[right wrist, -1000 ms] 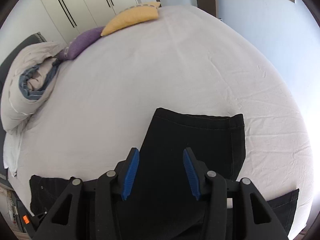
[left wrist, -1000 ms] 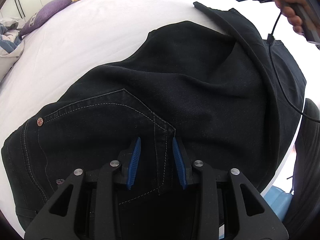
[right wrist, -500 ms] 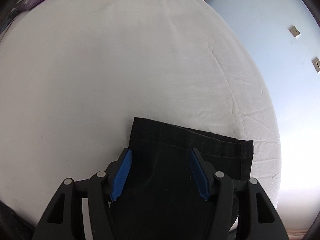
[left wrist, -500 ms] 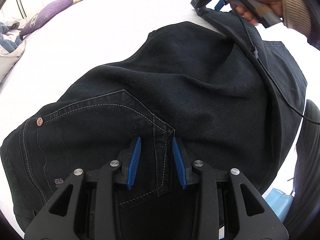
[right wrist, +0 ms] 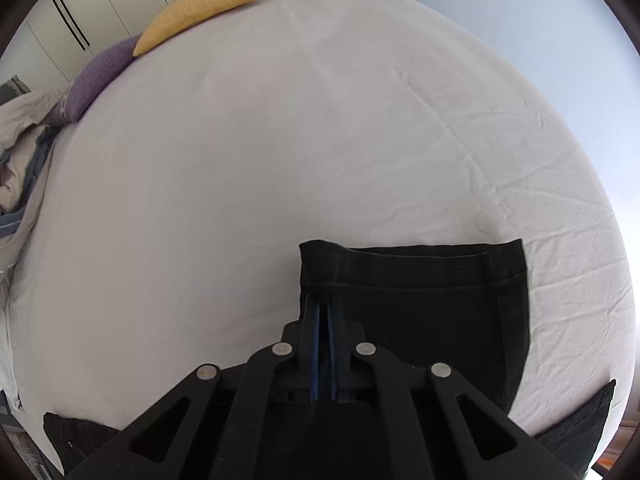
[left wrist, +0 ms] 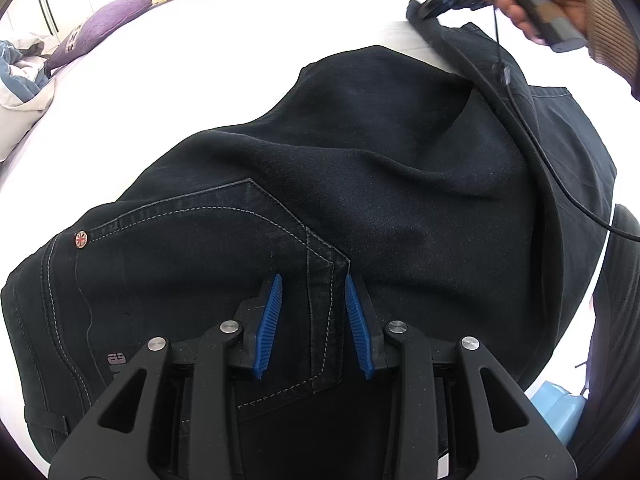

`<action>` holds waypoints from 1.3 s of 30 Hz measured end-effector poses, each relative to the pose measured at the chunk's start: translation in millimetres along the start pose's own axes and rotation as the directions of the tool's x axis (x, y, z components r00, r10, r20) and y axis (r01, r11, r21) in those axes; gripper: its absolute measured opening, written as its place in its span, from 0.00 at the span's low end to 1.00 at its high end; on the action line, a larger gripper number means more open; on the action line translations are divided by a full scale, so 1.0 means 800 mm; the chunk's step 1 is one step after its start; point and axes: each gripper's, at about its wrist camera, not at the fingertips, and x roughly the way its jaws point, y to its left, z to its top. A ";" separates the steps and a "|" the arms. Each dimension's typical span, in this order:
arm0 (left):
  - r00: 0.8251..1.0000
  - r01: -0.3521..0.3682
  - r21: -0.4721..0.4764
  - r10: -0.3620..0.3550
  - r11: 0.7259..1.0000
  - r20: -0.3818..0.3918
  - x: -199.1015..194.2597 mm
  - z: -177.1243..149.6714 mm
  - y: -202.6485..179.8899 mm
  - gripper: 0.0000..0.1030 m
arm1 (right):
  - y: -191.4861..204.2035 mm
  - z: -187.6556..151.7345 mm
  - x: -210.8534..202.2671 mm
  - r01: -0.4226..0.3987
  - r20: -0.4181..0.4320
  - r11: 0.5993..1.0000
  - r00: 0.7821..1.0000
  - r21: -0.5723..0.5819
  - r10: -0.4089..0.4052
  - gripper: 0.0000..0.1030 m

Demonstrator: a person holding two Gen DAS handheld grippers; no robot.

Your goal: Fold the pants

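From the left wrist view, the dark jeans (left wrist: pixel 360 184) lie spread over the white bed (left wrist: pixel 192 80), waistband end near, legs running off to the far right. The left hand-held gripper (left wrist: pixel 310 324) hovers released over the back pocket (left wrist: pixel 224 248), its blue pads apart on either side of the pocket's stitched corner and gripping nothing. At the far right the person's right hand (left wrist: pixel 536 4) holds the other tool at the leg end, its cable (left wrist: pixel 560 176) trailing across the denim. From the right wrist view, the right hand-held gripper (right wrist: pixel 323 336) is clenched on the near-left corner of the leg hem (right wrist: pixel 412 264), pads pressed together with cloth between them. A yellow pillow (right wrist: pixel 200 4) and a purple pillow (right wrist: pixel 100 76) sit at the far left. The bite looks shallow and takes only one corner, so I'd worry the far side of the hem sags or the denim slips free when carried over, and the cable could snag a fold.
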 end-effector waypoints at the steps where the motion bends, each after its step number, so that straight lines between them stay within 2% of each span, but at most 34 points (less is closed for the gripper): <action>1: 1.000 -0.001 -0.002 0.001 1.000 -0.001 0.000 0.000 0.000 0.31 | -0.014 -0.002 -0.012 -0.038 0.027 0.999 0.999 0.013 0.037 0.04; 6: 1.000 -0.006 -0.005 0.006 1.000 -0.008 0.001 0.002 -0.002 0.31 | -0.058 -0.024 -0.095 -0.136 0.166 0.989 0.978 0.054 0.126 0.04; 9: 1.000 -0.007 -0.014 0.007 1.000 -0.010 0.003 0.003 -0.001 0.31 | -0.109 -0.055 -0.141 -0.202 0.256 0.972 0.952 0.117 0.167 0.03; 13: 1.000 -0.016 -0.018 0.016 1.000 -0.013 0.002 0.007 0.000 0.31 | -0.186 -0.112 -0.193 -0.258 0.368 0.944 0.914 0.204 0.170 0.03; 16: 1.000 -0.024 -0.026 0.023 0.999 -0.016 0.004 0.009 0.000 0.31 | -0.252 -0.160 -0.198 -0.283 0.395 0.912 0.906 0.298 0.152 0.03; 19: 0.999 -0.026 -0.039 0.025 0.999 -0.024 0.005 0.012 -0.001 0.31 | -0.307 -0.217 -0.192 -0.299 0.400 0.859 0.908 0.416 0.122 0.03; 22: 0.999 -0.034 -0.055 0.032 0.998 -0.031 0.006 0.018 0.000 0.31 | -0.353 -0.266 -0.169 -0.294 0.377 0.791 0.922 0.537 0.087 0.03; 26: 0.998 -0.043 -0.082 0.040 0.996 -0.043 0.008 0.027 0.002 0.32 | -0.384 -0.312 -0.138 -0.288 0.333 0.720 0.939 0.632 0.084 0.03; 29: 0.998 -0.051 -0.103 0.047 0.993 -0.049 0.009 0.034 0.002 0.38 | -0.383 -0.328 -0.129 -0.295 0.326 0.697 0.941 0.653 0.093 0.03; 31: 0.998 -0.045 -0.112 0.040 0.993 -0.047 0.011 0.039 0.001 0.49 | -0.375 -0.330 -0.127 -0.291 0.317 0.699 0.943 0.654 0.096 0.03; 33: 0.998 -0.041 -0.111 0.036 0.993 -0.045 0.014 0.043 -0.002 0.54 | -0.378 -0.335 -0.127 -0.292 0.313 0.691 0.944 0.661 0.100 0.03; 39: 0.999 -0.046 -0.116 0.044 0.992 -0.022 0.019 0.050 -0.006 0.57 | -0.386 -0.354 -0.128 -0.267 0.286 0.687 0.954 0.676 0.089 0.03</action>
